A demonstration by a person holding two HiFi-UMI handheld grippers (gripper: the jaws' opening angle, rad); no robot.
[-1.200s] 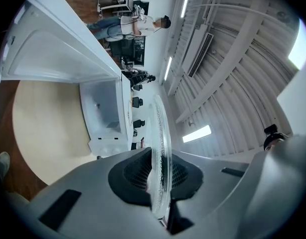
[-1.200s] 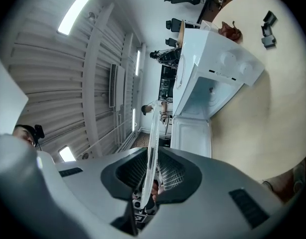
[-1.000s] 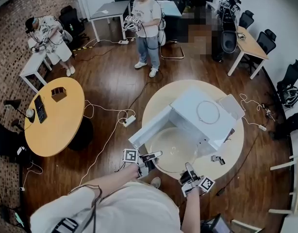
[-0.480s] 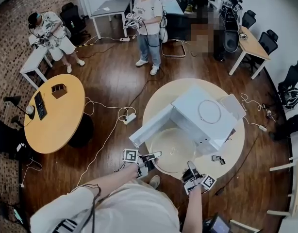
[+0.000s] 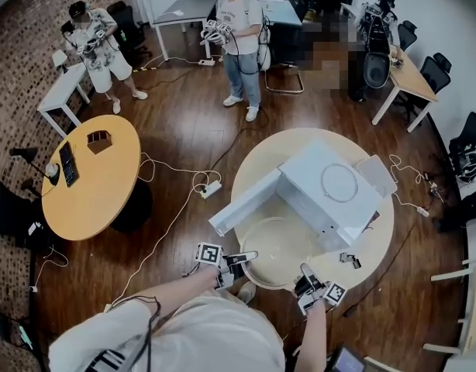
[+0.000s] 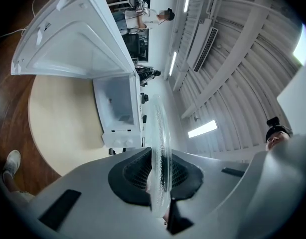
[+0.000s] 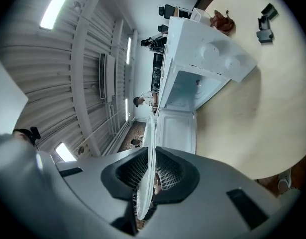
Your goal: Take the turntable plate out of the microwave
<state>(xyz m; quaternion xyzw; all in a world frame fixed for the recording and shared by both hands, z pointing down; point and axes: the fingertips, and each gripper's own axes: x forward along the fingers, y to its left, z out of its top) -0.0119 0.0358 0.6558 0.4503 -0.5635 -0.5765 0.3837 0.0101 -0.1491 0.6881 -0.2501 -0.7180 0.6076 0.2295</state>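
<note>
The turntable plate [image 5: 278,242] is out of the microwave [image 5: 331,188]. It is a disc of clear glass, and it lies level in front of the open cavity, over the near part of the round cream counter [image 5: 377,242]. From above I cannot tell whether its underside touches the counter or hangs just over it.

Both tongs are clenched on the plate. The left tongs [image 5: 248,257] grasp its left rim and the right tongs [image 5: 304,271] grasp its near right rim. In each gripper view the glass edge passes between the two dark ribbed pads [image 6: 135,171], and the pads press on it from both sides (the plate looks upright there only because these cameras are rolled on their side). Each of the tongs carries its marker cube on the side towards the person.

The microwave is white and stands at an angle on the counter. Its door [image 5: 242,202] is swung wide open to the left, and the far left edge of the plate is just beside this door. A thin white ring [image 5: 339,183] lies on top of the microwave. A small dark object [image 5: 348,260] lies on the counter to the right of the plate, apart from it.

Around the counter is a dark wooden floor [image 5: 184,130], with a white power strip [image 5: 211,190] and cables on it.
</note>
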